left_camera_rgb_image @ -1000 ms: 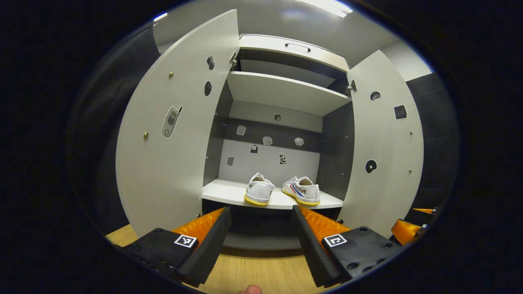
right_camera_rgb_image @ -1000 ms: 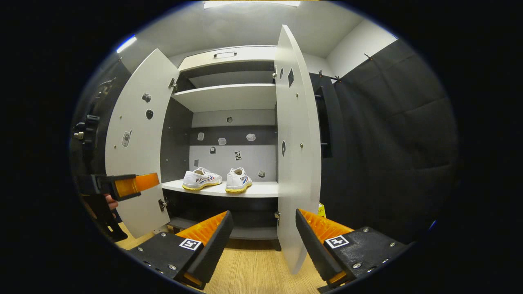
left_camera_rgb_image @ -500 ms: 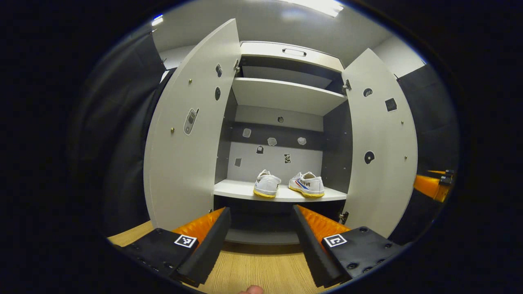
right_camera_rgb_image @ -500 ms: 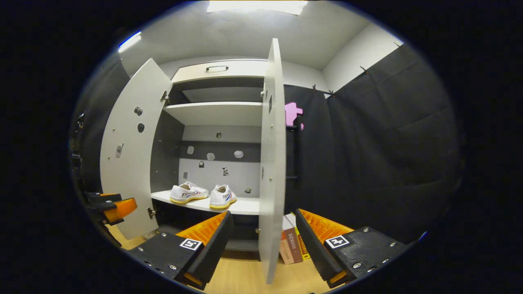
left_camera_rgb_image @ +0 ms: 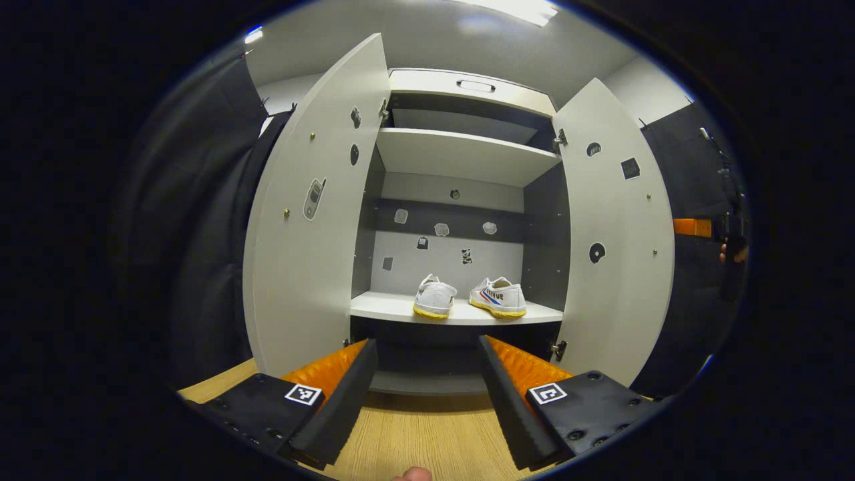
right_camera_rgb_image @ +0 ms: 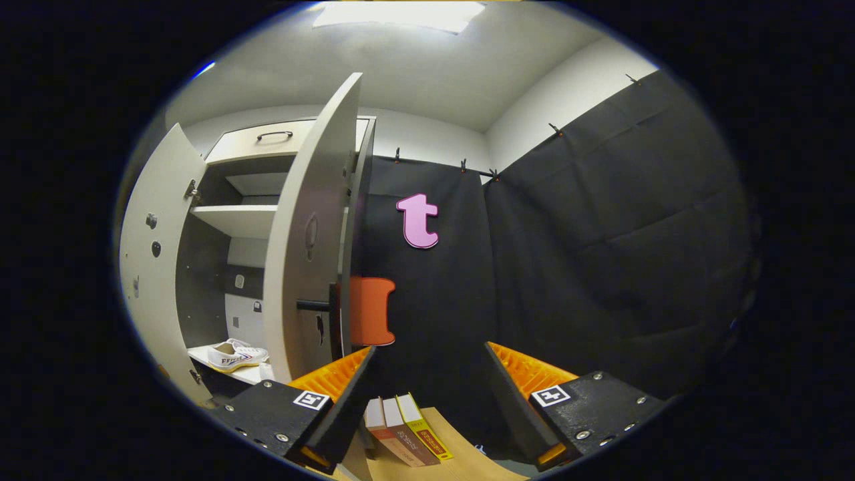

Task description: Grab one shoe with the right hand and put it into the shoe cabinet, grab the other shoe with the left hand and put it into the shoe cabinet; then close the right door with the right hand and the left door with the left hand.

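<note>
the right gripper (right_camera_rgb_image: 427, 391) has its 2 fingers wide apart with nothing between them. to its left stands the shoe cabinet (right_camera_rgb_image: 234, 200) with its right door (right_camera_rgb_image: 304, 247) open. 1 white shoe (right_camera_rgb_image: 235, 355) sits on a shelf inside. 3 books (right_camera_rgb_image: 406, 437) lean on the floor just ahead, between the fingers.

Pale grey cabinet, white shoes with yellow soles

The shoe cabinet (left_camera_rgb_image: 461, 157) has light grey doors and shelves, dark grey inner side walls and a dark band across its pale back panel, which is dotted with small black-and-white stickers. On its lower shelf, both shoes (left_camera_rgb_image: 469, 298) are white with yellow soles; the right one carries red and blue stripes. Below the cabinet the floor (left_camera_rgb_image: 427, 434) is light wood-grain. Right of the cabinet stand books (right_camera_rgb_image: 404, 437) with red and yellow spines.
</note>
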Demonstrator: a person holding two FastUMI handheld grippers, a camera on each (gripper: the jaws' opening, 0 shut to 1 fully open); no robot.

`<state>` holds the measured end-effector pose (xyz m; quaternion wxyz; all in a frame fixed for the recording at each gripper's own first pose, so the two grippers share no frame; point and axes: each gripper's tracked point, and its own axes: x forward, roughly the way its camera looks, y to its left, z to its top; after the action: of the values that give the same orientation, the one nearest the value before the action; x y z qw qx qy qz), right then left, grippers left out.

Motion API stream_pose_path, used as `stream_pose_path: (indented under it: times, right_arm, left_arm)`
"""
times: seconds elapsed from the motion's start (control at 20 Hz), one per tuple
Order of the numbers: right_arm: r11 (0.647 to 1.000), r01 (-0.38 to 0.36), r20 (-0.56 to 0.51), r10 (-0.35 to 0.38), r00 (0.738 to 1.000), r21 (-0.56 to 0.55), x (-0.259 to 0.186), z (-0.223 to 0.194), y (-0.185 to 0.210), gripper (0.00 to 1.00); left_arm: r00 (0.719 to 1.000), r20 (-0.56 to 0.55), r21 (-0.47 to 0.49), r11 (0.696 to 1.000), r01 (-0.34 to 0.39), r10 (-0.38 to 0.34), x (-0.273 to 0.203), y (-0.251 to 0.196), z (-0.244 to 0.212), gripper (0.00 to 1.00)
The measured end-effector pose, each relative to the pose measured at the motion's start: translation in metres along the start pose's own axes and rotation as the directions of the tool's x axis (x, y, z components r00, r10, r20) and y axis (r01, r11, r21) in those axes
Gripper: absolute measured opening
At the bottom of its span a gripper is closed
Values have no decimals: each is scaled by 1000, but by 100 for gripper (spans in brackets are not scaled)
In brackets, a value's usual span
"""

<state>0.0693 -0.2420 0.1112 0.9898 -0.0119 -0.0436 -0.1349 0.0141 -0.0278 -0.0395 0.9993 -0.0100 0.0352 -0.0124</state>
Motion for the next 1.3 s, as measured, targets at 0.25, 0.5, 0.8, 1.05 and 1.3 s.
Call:
stream_pose_path:
  times: [0.25, 0.5, 0.8, 1.05, 1.3]
  right_arm:
    - [999, -29, -30, 29, 999, 20, 21, -8, 10, 97]
    - [999, -34, -5, 34, 999, -22, 19, -6, 22, 89]
    - [994, -108, -30, 108, 994, 7, 12, -9, 49, 88]
    - [979, -203, -28, 203, 979, 22, 5, -9, 98, 88]
    - [957, -286, -22, 288, 958, 43, 8, -12, 146, 88]
  left_arm:
    - [1000, -12, 5, 1000, -7, 7, -2, 1, -4, 97]
    - [1000, -21, -1, 1000, -8, 8, -4, 2, -7, 97]
    - [1000, -17, -9, 1000, 6, -6, -1, 1, -6, 97]
    - [1000, -16, -4, 1000, 0, 0, 1, 8, -4, 97]
    - [1000, -14, 5, 1000, -26, 26, 1, 20, -5, 97]
